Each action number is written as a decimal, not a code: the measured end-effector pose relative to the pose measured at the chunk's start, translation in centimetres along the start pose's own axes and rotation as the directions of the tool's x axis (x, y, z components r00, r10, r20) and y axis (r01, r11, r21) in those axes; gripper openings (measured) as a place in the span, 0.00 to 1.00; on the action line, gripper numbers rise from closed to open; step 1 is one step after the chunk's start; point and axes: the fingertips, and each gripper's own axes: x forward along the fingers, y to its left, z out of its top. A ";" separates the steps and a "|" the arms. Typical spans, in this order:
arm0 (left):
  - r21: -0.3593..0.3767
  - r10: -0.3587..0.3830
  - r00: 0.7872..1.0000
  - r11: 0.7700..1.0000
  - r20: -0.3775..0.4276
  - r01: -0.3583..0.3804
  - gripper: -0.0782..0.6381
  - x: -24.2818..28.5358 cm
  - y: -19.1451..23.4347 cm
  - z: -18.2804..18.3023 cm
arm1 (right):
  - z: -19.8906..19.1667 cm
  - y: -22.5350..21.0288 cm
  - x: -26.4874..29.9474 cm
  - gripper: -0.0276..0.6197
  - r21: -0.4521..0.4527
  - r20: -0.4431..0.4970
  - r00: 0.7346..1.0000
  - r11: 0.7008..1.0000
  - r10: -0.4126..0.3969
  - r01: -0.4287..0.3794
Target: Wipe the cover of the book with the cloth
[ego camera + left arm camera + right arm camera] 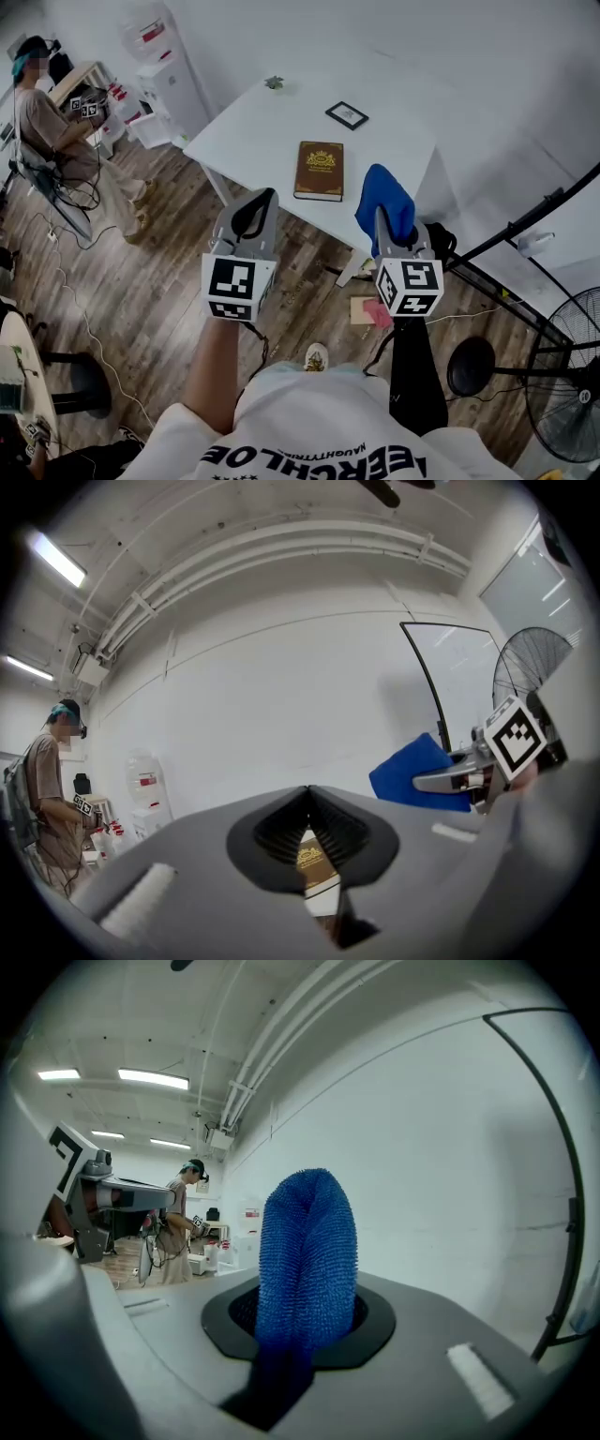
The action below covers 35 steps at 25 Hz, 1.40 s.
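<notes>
One book (pixel 319 171): it lies flat, cover up, near the front edge of the white table (pixel 253 127). The cover is brown with a gold emblem, and neither of my tools touches it.
Its handling: I judge it stiff and fairly heavy, with a smooth cover that could slide on the tabletop under a hard wipe. I would steady it by pressing down on a corner, not lift it.
Cloth (pixel 307 1241): blue, nubbly, soft and light. It is folded into a loop that stands up past the jaws, in the air and near the book's right side.
Right gripper (pixel 309 1312): its jaws pinch the lower part of the cloth, and the hold looks firm.
Left gripper (pixel 268 197): its jaws are pressed together with nothing between them. It hangs over the floor, short of the table edge.
Progress: I judge the wiping has not begun, since the cloth must first come down onto the cover.
Farther out: a framed picture (pixel 347 115) sits toward the table's back.
</notes>
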 end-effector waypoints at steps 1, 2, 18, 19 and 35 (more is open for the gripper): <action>-0.003 0.004 1.000 1.000 0.003 -0.004 0.19 0.4 0.2 0.0 | 0.0 0.0 0.5 0.13 -0.008 -0.003 1.000 1.000 0.006 -0.006; -0.007 0.009 1.000 1.000 0.005 -0.009 0.19 0.7 0.4 0.0 | 0.0 0.0 0.9 0.13 -0.017 -0.005 1.000 1.000 0.011 -0.011; -0.045 -0.006 0.998 0.999 0.064 0.009 0.19 9.2 5.2 -1.5 | 0.9 -3.0 9.1 0.13 0.010 0.017 0.998 0.998 -0.062 0.061; -0.048 -0.017 0.997 0.999 0.076 0.021 0.19 10.2 5.6 -1.4 | 1.0 -3.3 10.1 0.13 0.031 0.021 0.997 0.997 -0.076 0.075; -0.027 -0.173 0.980 0.984 0.098 0.176 0.19 26.4 15.7 -3.8 | 2.7 -2.4 28.2 0.14 0.236 -0.009 1.000 0.971 -0.024 0.026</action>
